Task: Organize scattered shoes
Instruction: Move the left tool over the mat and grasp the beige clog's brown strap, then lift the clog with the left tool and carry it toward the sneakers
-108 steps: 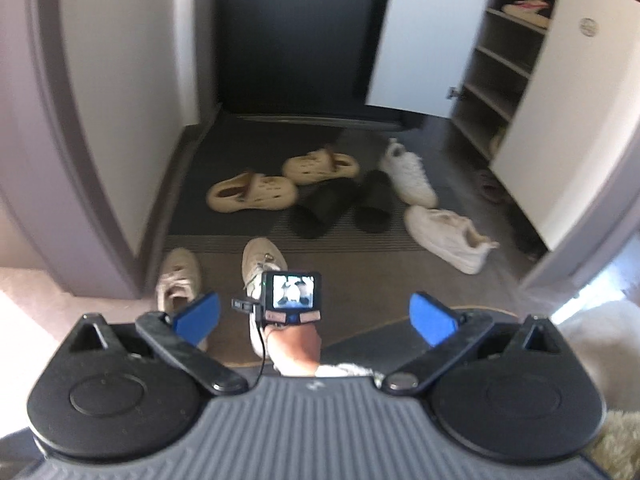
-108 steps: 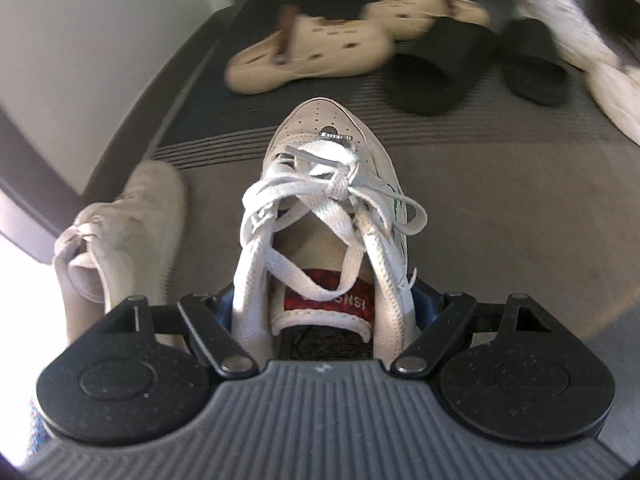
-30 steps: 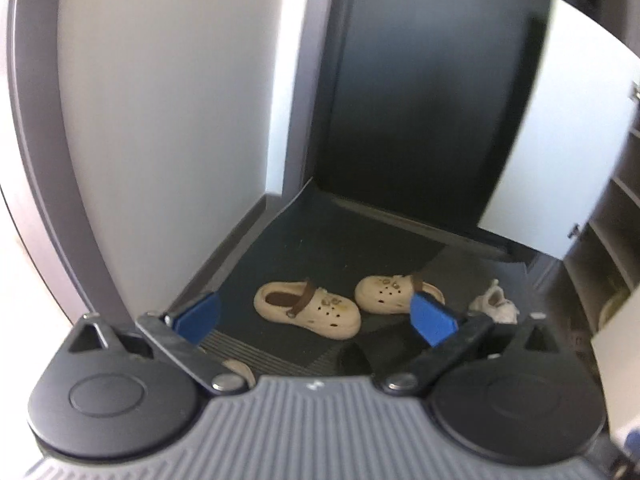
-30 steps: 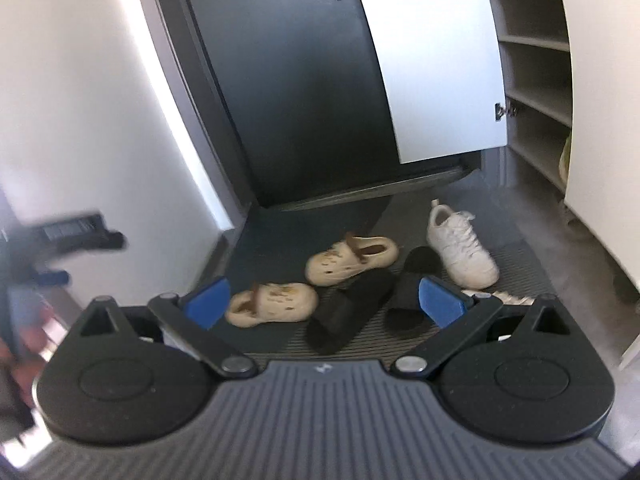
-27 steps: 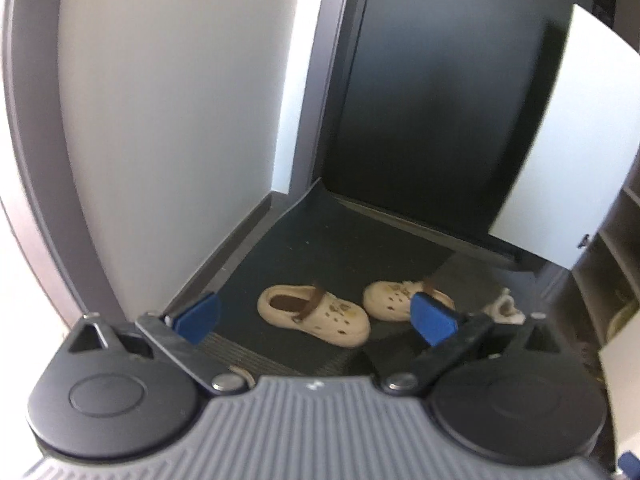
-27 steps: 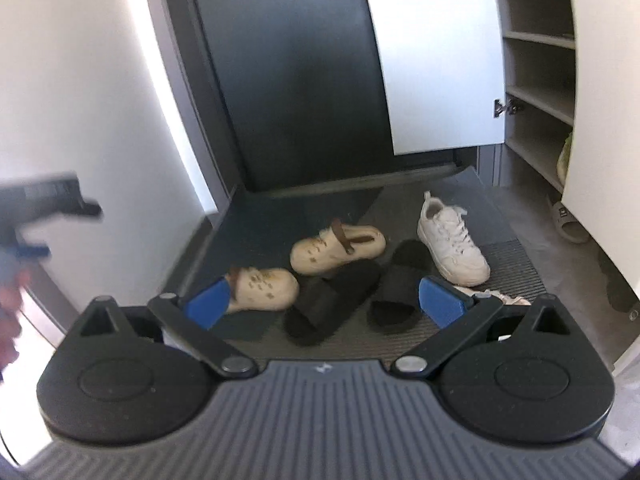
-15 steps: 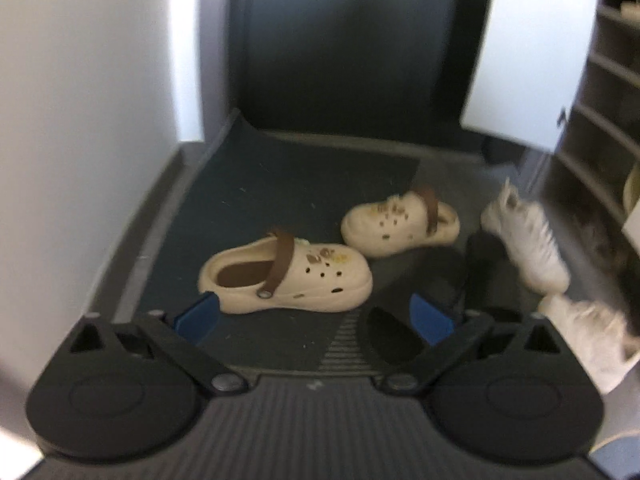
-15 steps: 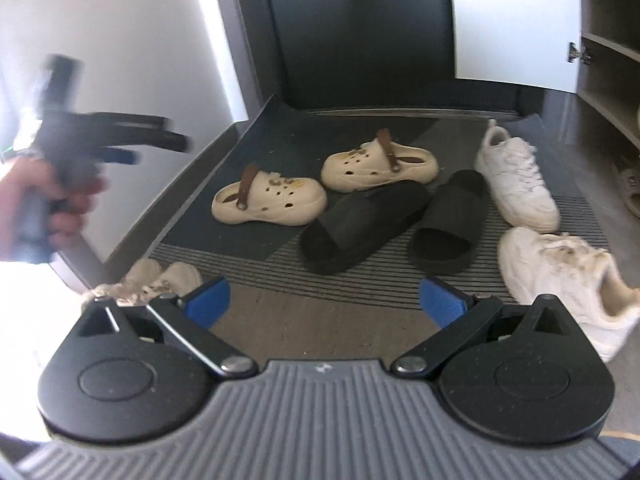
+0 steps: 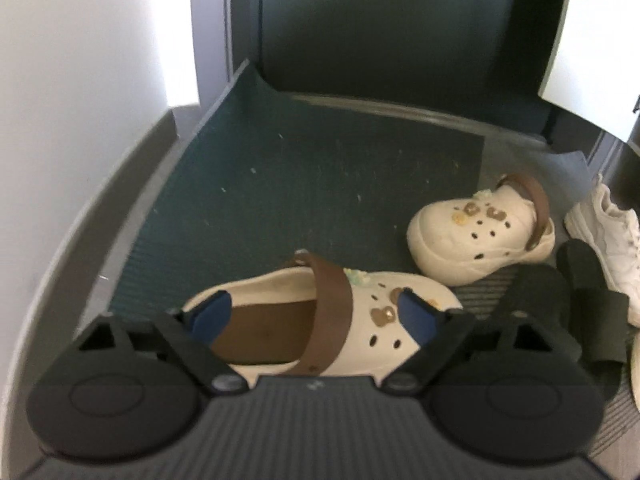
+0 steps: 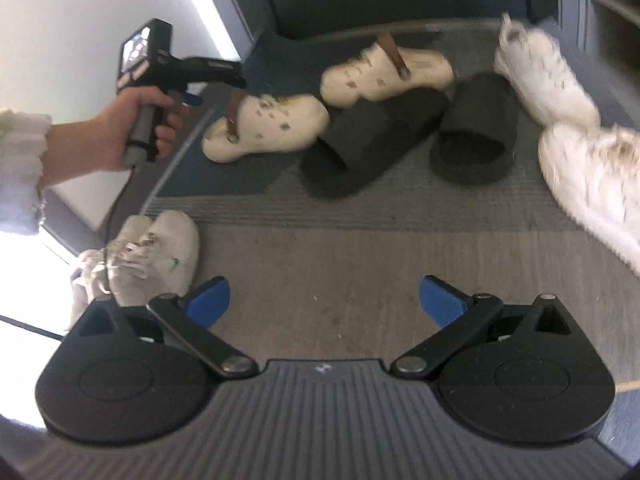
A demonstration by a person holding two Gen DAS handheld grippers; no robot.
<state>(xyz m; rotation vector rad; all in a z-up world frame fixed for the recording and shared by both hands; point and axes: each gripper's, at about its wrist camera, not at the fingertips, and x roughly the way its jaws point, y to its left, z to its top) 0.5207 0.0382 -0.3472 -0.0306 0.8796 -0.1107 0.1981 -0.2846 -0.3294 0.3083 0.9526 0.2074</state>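
Reaching for the near cream clog (image 9: 320, 320) on the dark green doormat (image 9: 300, 180) by the wall: left gripper (image 9: 316, 312) straddling it across the strap and heel opening, jaws just been closing in with the clog between them but pads not visibly pressing yet, so released for now. Right gripper (image 10: 324, 296) spread wide and empty above bare floor (image 10: 360, 264), black slides (image 10: 400, 136) and white sneakers (image 10: 560, 120) lying beyond it (blurred). Next, probably: finish the squeeze on the clog's sidewalls, lift, set beside its mate (image 9: 480, 236).
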